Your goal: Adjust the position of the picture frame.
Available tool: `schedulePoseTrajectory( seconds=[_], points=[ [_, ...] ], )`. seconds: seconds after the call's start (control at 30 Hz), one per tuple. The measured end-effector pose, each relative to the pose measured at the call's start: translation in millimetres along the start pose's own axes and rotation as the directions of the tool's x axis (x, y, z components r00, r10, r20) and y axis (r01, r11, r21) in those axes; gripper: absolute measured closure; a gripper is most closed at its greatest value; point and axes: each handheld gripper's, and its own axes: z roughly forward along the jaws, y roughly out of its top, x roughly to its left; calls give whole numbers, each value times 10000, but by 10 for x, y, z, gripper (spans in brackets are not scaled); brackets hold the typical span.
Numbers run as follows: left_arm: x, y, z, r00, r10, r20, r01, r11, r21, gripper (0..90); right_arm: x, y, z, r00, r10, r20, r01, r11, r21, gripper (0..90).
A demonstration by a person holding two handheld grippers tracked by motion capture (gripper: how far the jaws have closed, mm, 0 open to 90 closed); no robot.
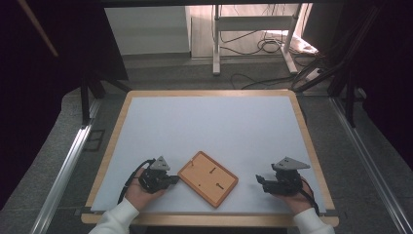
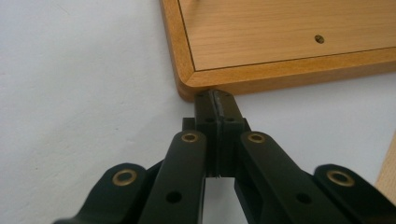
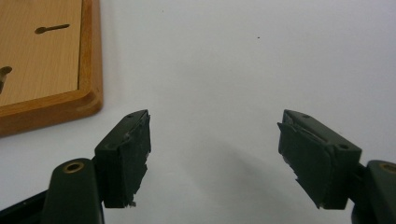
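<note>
1. In the left gripper view, the wooden board is cut off by the top and right edges, so its full shape is not visible.
2. In the same view, the tips of the left gripper meet the board's corner; it is not possible to tell if they touch it.
3. In the right gripper view, the wooden board is cut by the left and top edges, and a dark mark at the left edge is too cut off to identify.
4. In the high view, the slots on the wooden board are too small to read.
5. The person's sleeves are cut by the bottom edge.
</note>
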Motion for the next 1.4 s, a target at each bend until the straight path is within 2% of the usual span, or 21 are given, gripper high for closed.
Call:
schedulePoseTrajectory(
  seconds=[0.3, 0.6, 0.9, 1.0, 1.27, 1.4],
  points=[
    [41, 114, 104, 9999, -13, -161, 14, 10000, 52, 900, 6, 3, 10, 10000, -17, 9, 17, 10000, 31, 254],
    [217, 268, 210, 9988, -463, -140, 462, 9989, -75, 900, -4, 2, 5, 10000, 8, -3, -8, 10000, 13, 253],
    [336, 469, 357, 9983, -377, -445, 372, 9992, -123, 900, -4, 6, 16, 10000, 19, -35, -19, 10000, 26, 255],
    [361, 511, 397, 9979, -504, -419, 494, 9985, -229, 900, 7, 14, 14, 10000, -31, -71, 31, 10000, -38, 264],
    [345, 519, 334, 9985, -421, -352, 403, 9980, -493, 900, 17, 18, 12, 9999, -65, -144, 64, 9999, -103, 277],
    [308, 462, 266, 9991, -302, -281, 286, 9980, -565, 900, 17, 17, 4, 9999, -57, -122, 56, 9999, -96, 276]
  ],
)
